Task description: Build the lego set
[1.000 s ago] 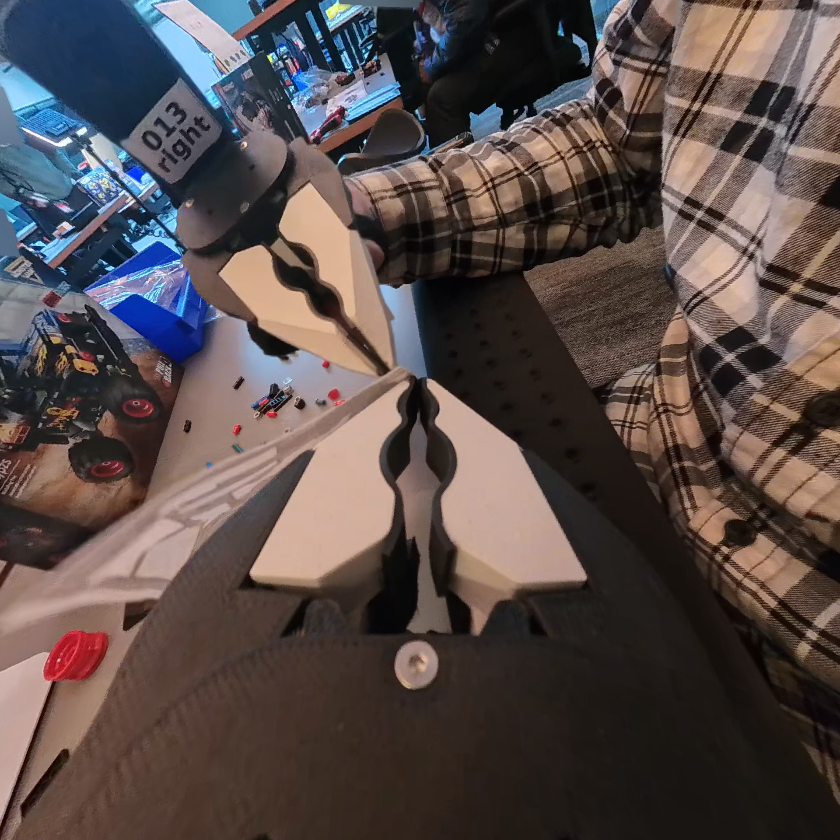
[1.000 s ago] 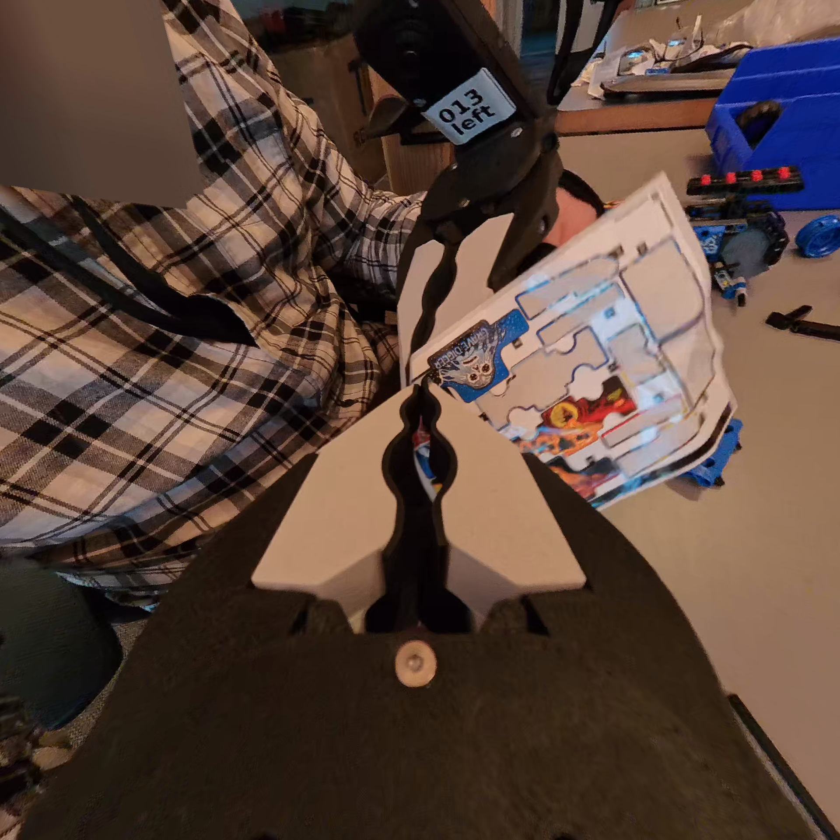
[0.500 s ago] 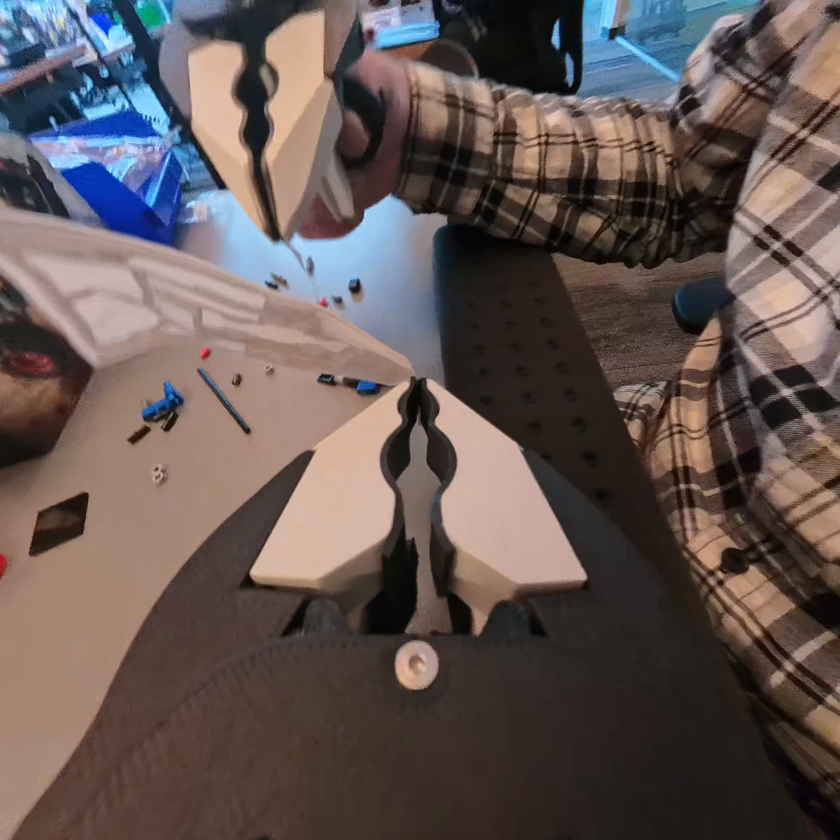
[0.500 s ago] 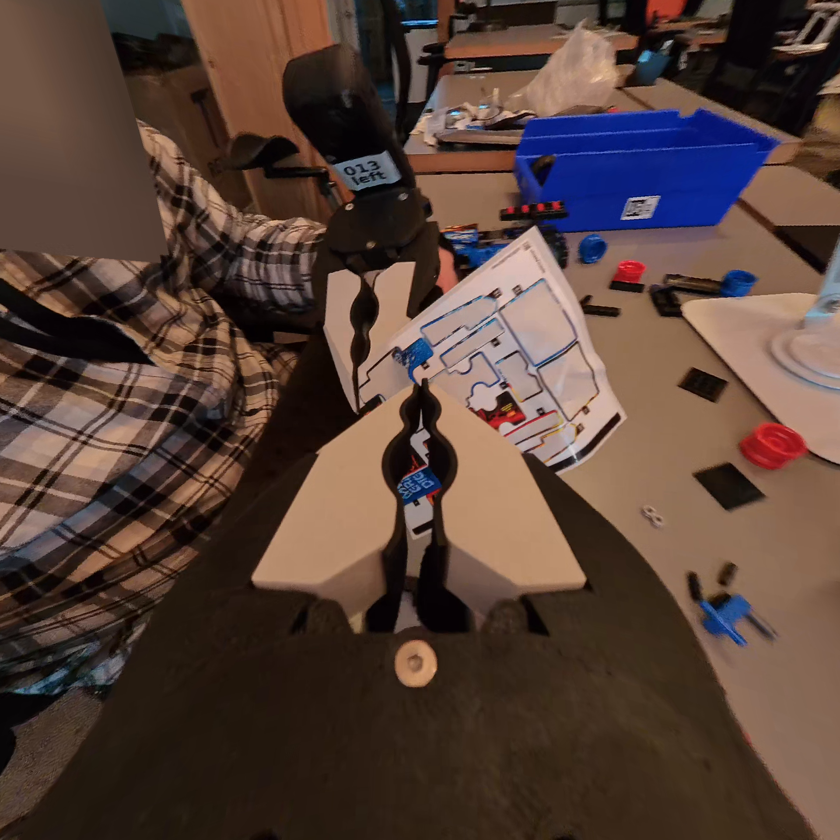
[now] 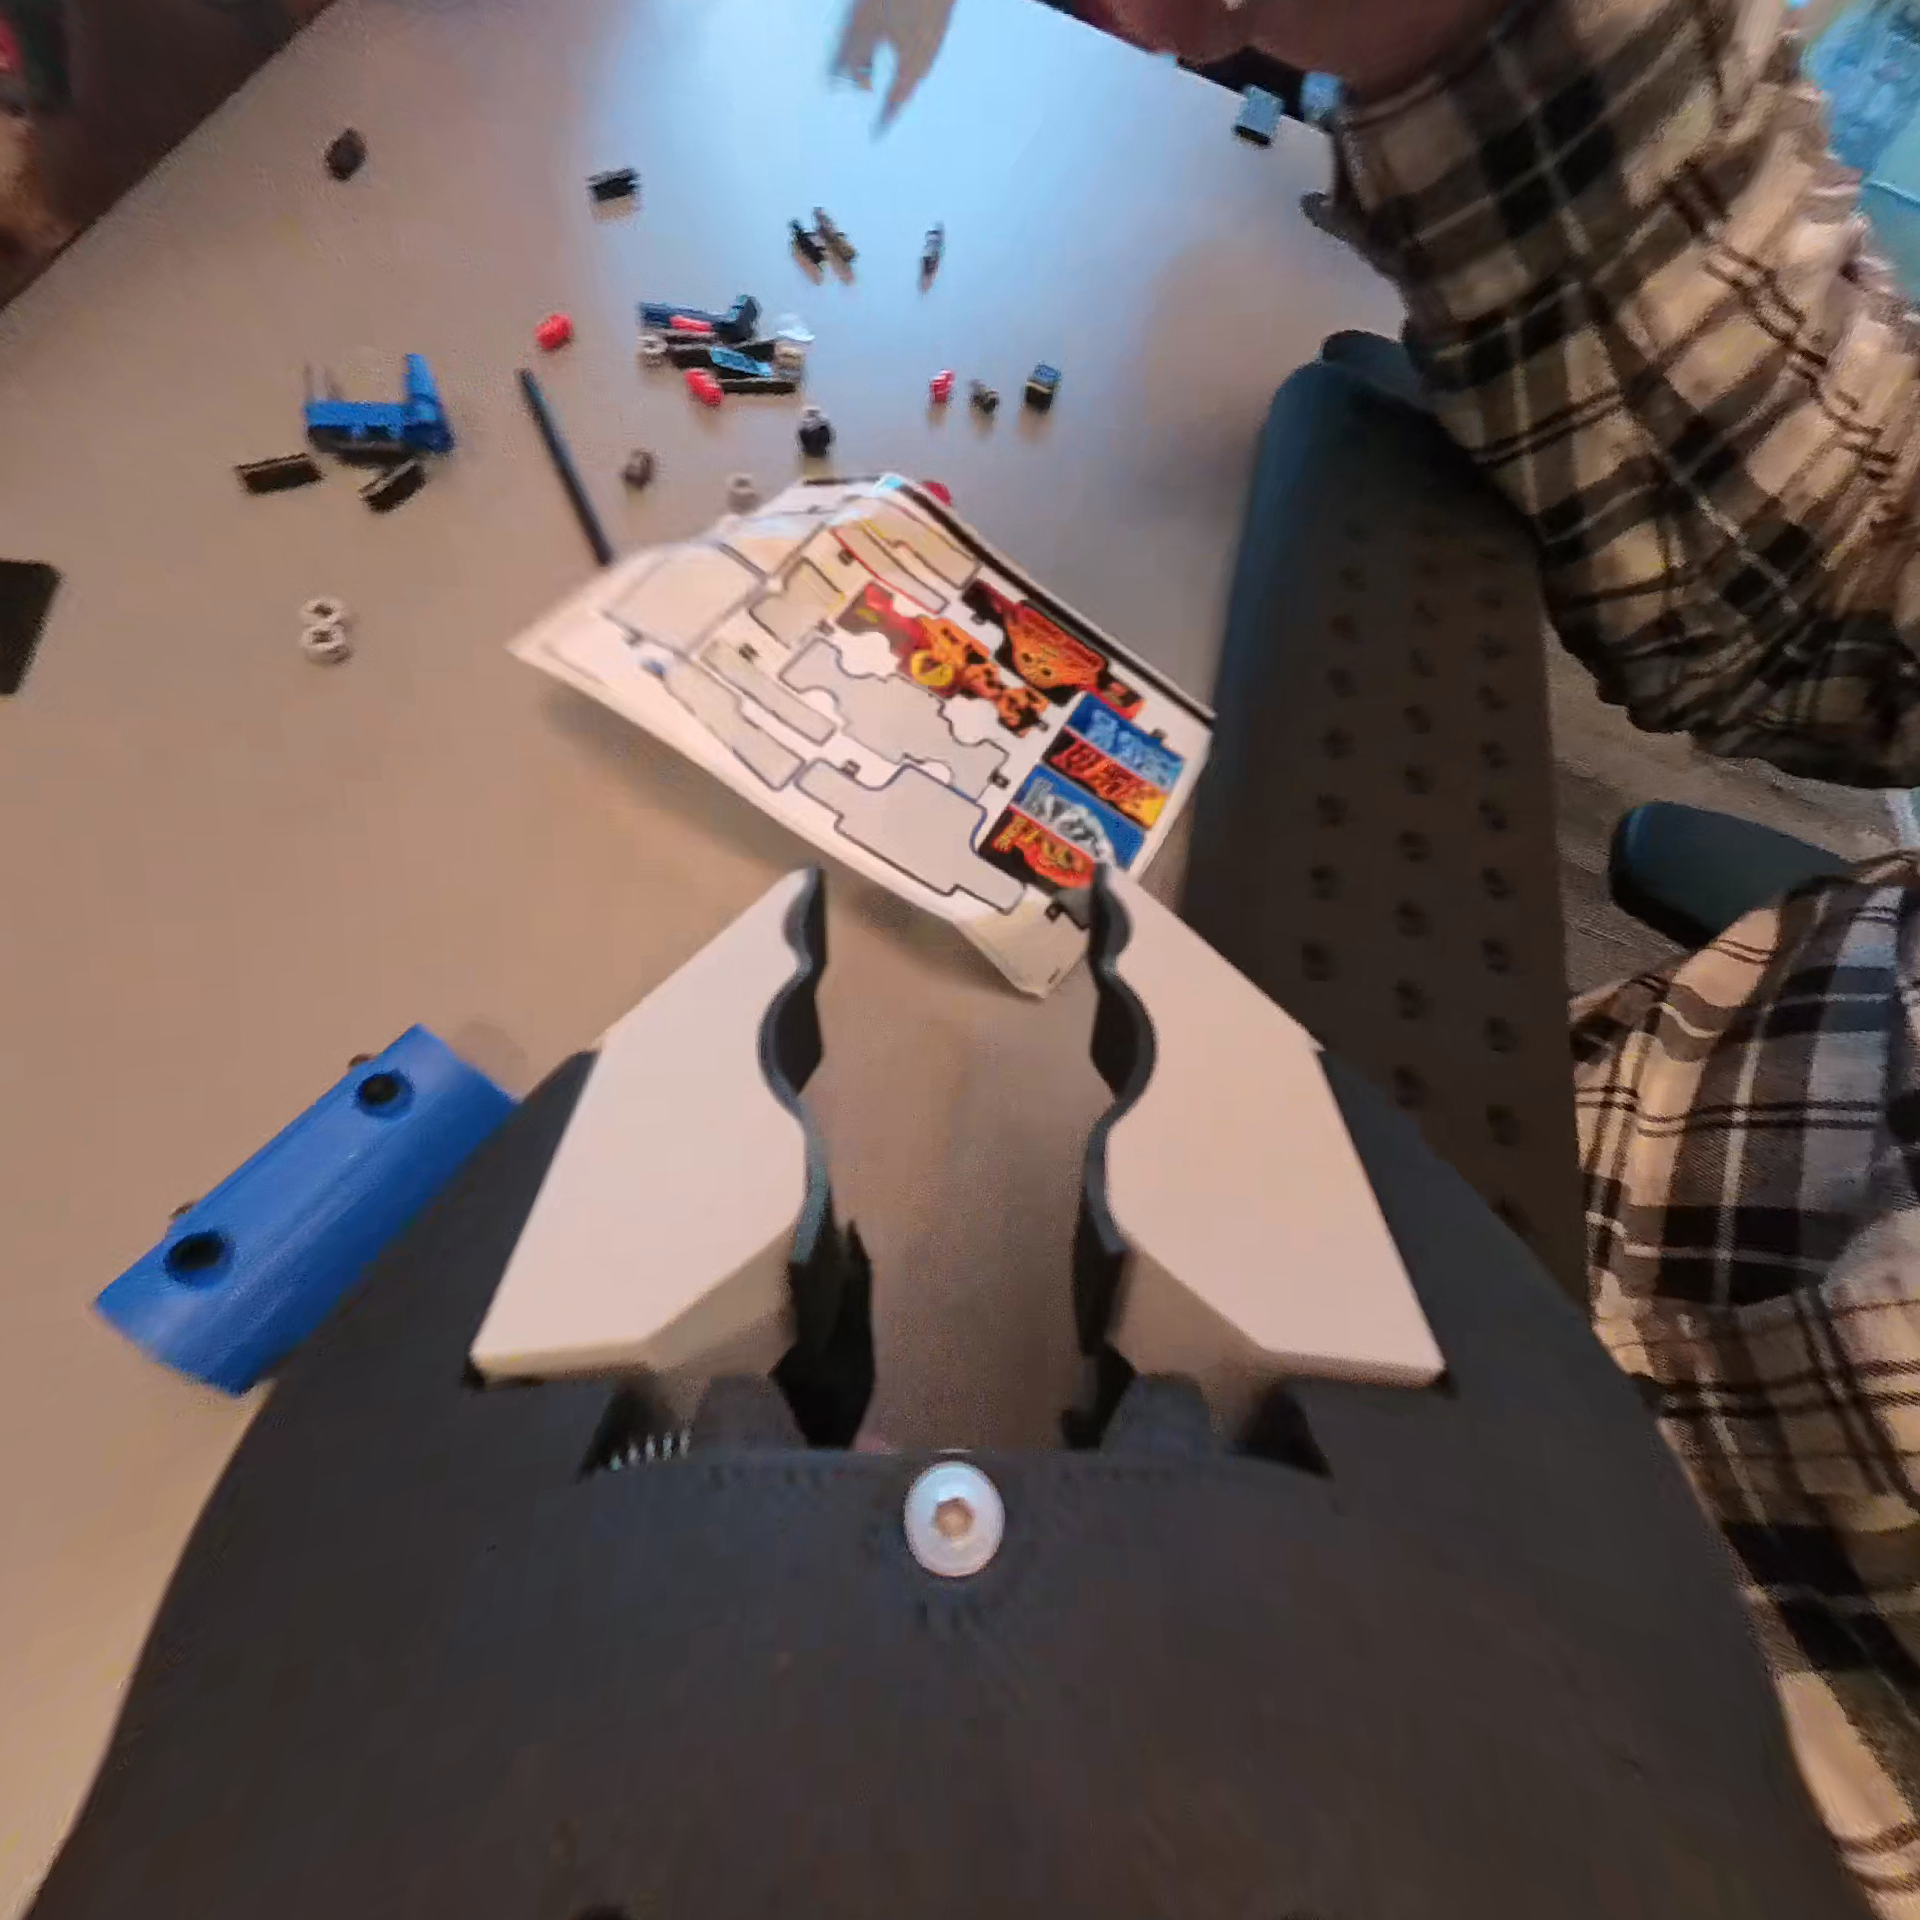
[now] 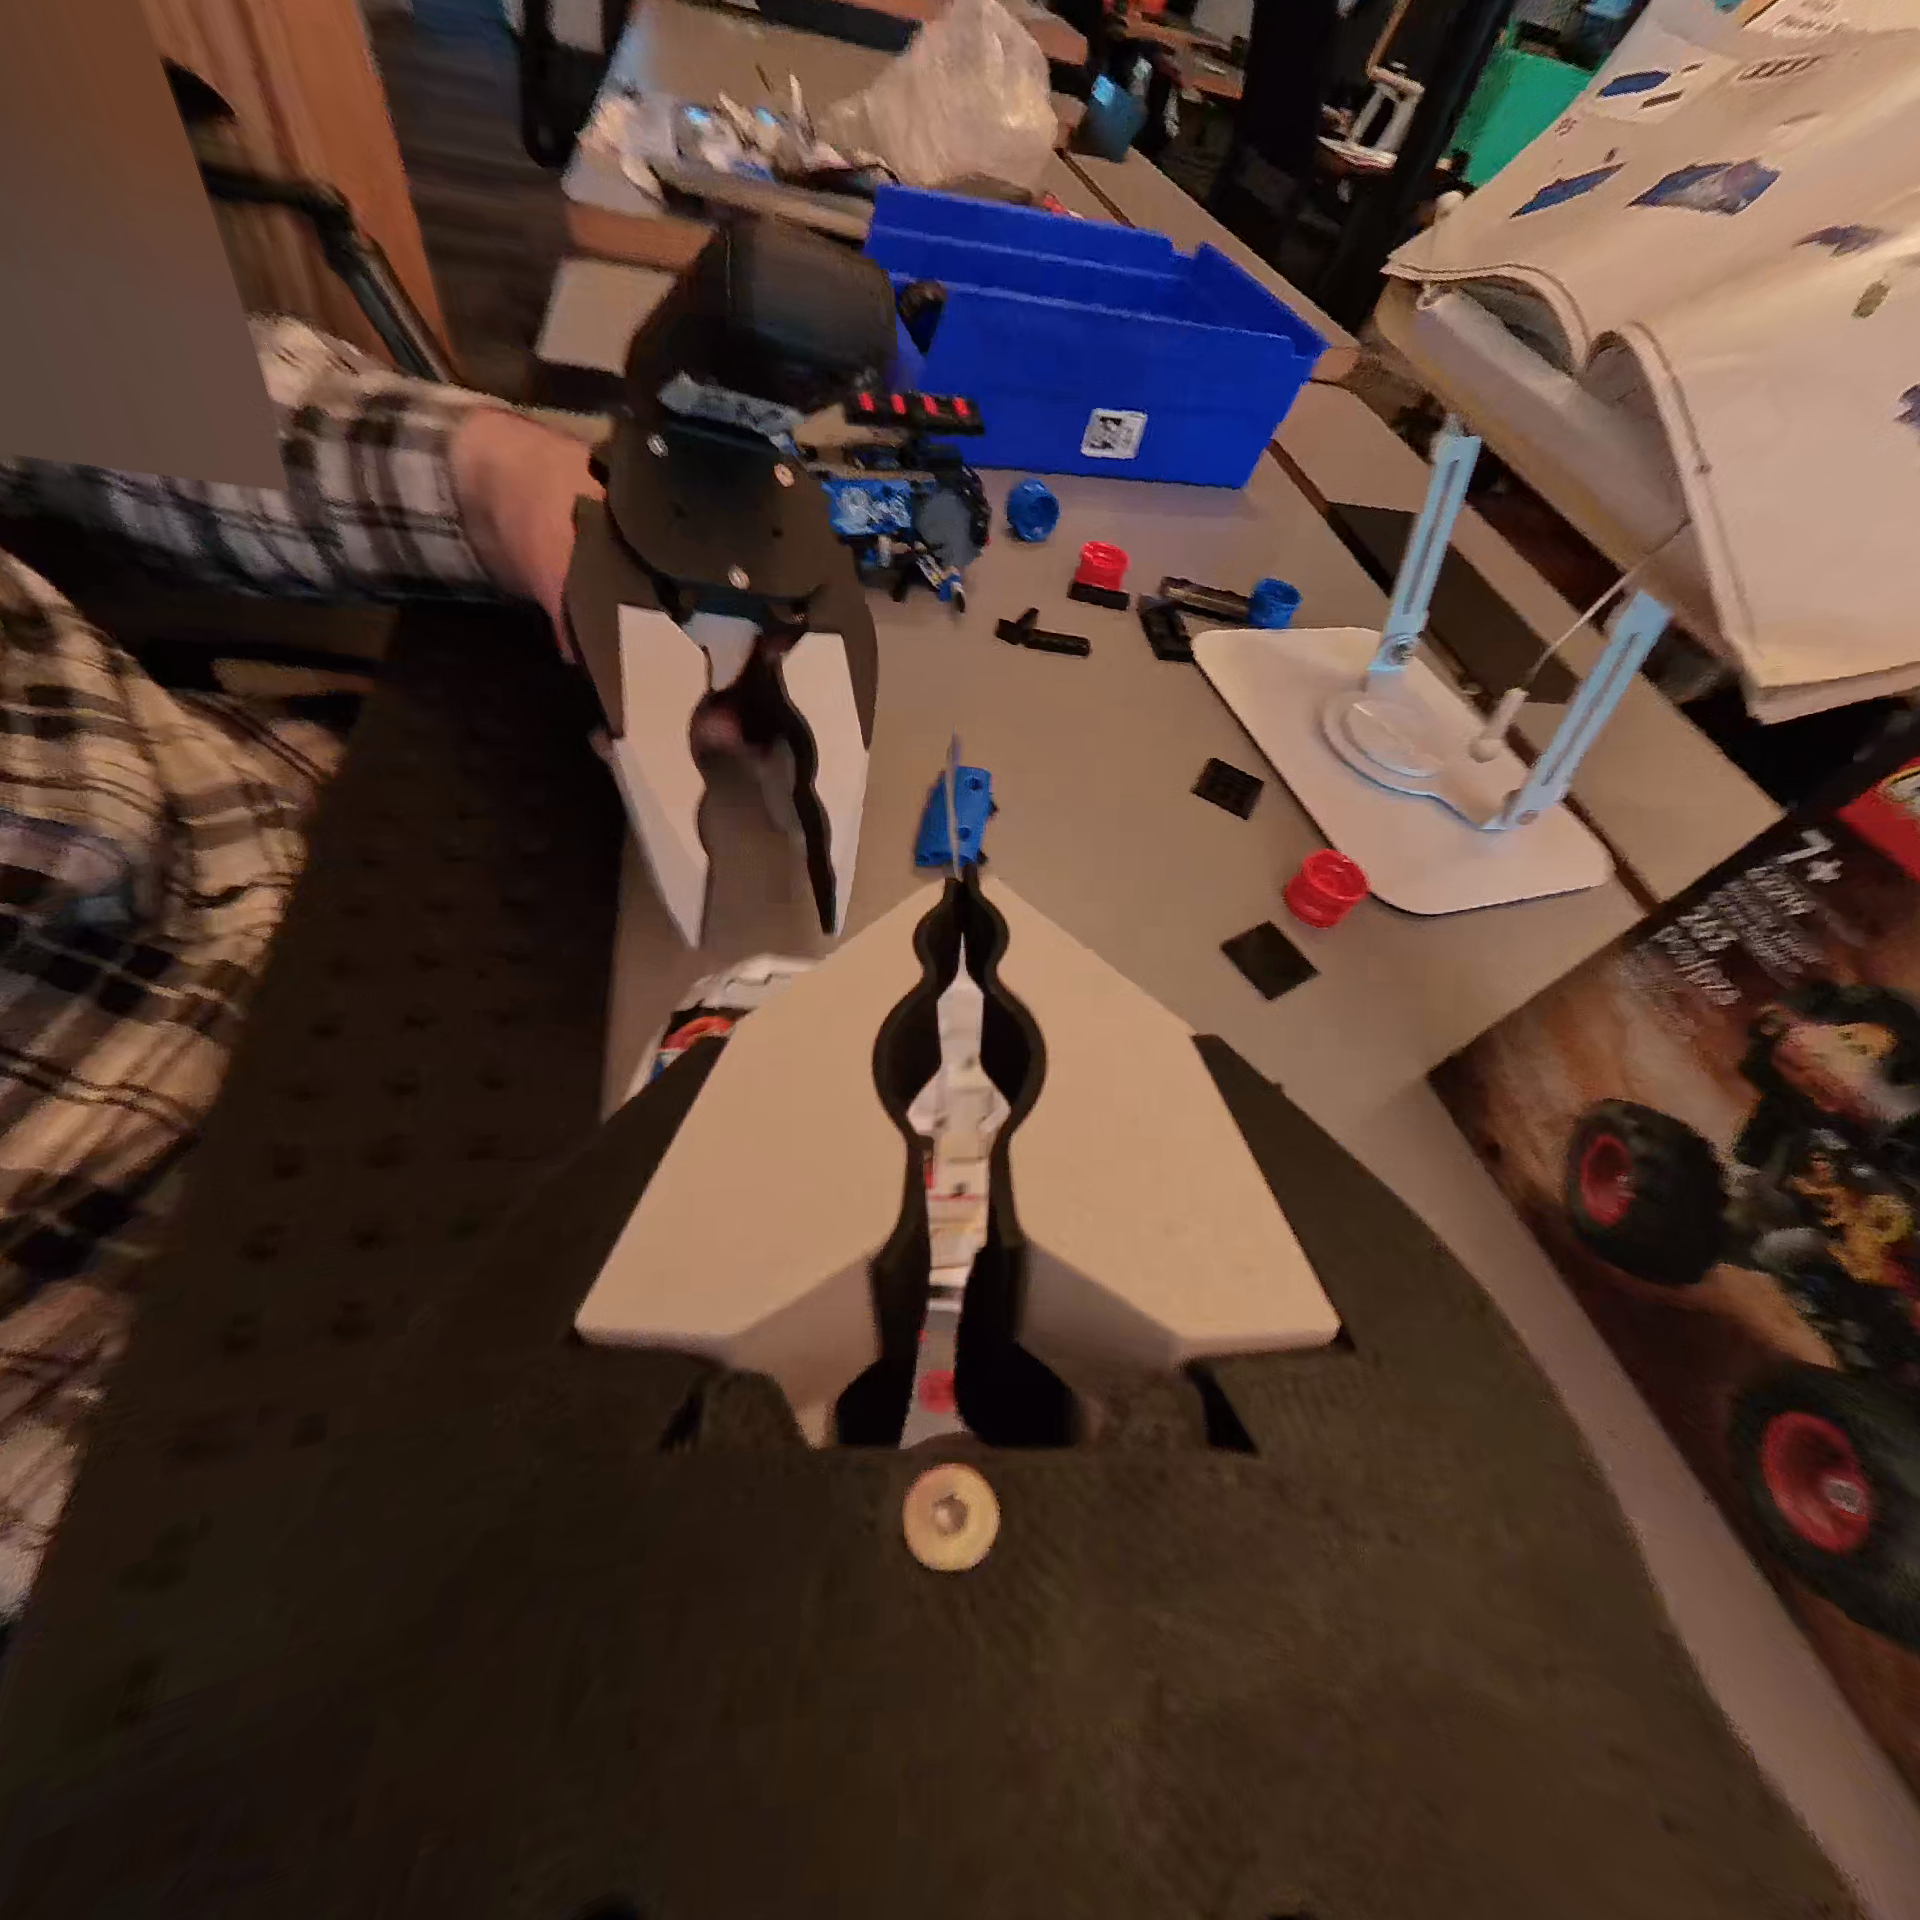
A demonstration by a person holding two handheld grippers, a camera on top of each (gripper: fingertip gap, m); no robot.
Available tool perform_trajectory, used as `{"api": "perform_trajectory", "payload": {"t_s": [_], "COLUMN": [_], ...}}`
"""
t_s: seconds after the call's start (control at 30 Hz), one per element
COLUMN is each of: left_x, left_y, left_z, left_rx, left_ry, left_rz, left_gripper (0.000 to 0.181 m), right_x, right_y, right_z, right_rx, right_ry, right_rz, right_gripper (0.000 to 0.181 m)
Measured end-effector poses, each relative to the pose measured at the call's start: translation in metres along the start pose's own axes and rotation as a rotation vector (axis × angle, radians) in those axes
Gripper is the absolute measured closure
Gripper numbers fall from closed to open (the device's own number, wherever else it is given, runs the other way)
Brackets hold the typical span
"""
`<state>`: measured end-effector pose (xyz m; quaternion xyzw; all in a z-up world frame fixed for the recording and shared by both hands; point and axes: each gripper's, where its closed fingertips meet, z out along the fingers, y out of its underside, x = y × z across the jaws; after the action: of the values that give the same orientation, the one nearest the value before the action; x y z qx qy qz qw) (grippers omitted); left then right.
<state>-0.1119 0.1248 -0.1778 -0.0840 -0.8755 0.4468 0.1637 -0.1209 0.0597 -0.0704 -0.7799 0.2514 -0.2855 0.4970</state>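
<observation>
Judging from the spread of parts, the build is only partly done: a small blue and black vehicle assembly (image 6: 904, 509) stands on the bench (image 6: 1091, 790) in front of the blue bin (image 6: 1091, 353), while many pieces still lie loose, among them 2 red wheel hubs (image 6: 1325, 886), a blue hub (image 6: 1032, 511), black flat tiles (image 6: 1270, 960) and a scatter of small pins and connectors (image 5: 727, 348). The left claw (image 5: 951, 899) is spread wide and holds nothing, hovering just above the near edge of the sticker sheet (image 5: 883, 717), which lies on the bench with several outlines looking empty and a few coloured stickers left at one end. The right claw (image 6: 958, 883) is pinched together on what appears to be a thin sticker (image 6: 953, 810), seen edge-on at its tips, right in front of a blue piece (image 6: 961, 800) lying on the bench; my guess is that the sticker goes on that piece next. Stickering, wheels and bodywork seem largely left to do. As for writing, the set's box (image 6: 1714, 1143) with its monster-truck picture lies at the right, the bin carries a small white label (image 6: 1114, 433), and an open instruction booklet (image 6: 1714, 312) rests on a stand (image 6: 1455, 727); all bear print that I leave unread.
</observation>
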Motion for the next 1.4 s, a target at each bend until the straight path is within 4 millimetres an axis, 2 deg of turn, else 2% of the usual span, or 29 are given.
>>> {"api": "perform_trajectory", "payload": {"t_s": [0.1,0.27,0.37,0.53,0.67,0.8,0.87,1.03,1.17,1.27,1.4], "left_x": [-0.009,-0.010,-0.013,-0.006,0.000,0.002,0.000,-0.003,-0.005,-0.009,-0.011], "left_y": [-0.005,-0.035,-0.043,-0.054,-0.055,-0.060,-0.058,-0.058,-0.059,-0.061,-0.068], "left_z": [-0.011,-0.038,-0.049,-0.065,-0.070,-0.076,-0.075,-0.074,-0.076,-0.079,-0.091], "left_rx": [0.040,0.249,0.323,0.424,0.451,0.494,0.485,0.493,0.499,0.500,0.543], "left_ry": [-0.046,0.043,0.073,0.203,0.294,0.356,0.357,0.323,0.264,0.174,0.086], "left_rz": [-0.022,-0.138,-0.190,-0.279,-0.318,-0.355,-0.368,-0.346,-0.281,-0.192,-0.086], "left_gripper": [0.121,0.133,0.138,0.143,0.155,0.159,0.161,0.181,0.181,0.181,0.181], "right_x": [0.000,-0.016,-0.028,-0.035,-0.037,-0.037,-0.039,-0.040,-0.038,-0.033,-0.034], "right_y": [0.000,-0.011,-0.020,-0.023,-0.023,-0.021,-0.023,-0.024,-0.023,-0.018,-0.014], "right_z": [0.012,0.038,0.048,0.055,0.057,0.059,0.059,0.059,0.058,0.057,0.054], "right_rx": [-0.091,-0.183,-0.186,-0.209,-0.223,-0.229,-0.221,-0.218,-0.210,-0.220,-0.216], "right_ry": [0.123,0.287,0.351,0.409,0.429,0.442,0.450,0.461,0.461,0.441,0.380], "right_rz": [-0.177,-0.555,-0.709,-0.849,-0.908,-0.944,-0.959,-0.982,-0.959,-0.882,-0.752], "right_gripper": [0.181,0.181,0.181,0.181,0.181,0.181,0.181,0.181,0.180,0.159,0.149]}}
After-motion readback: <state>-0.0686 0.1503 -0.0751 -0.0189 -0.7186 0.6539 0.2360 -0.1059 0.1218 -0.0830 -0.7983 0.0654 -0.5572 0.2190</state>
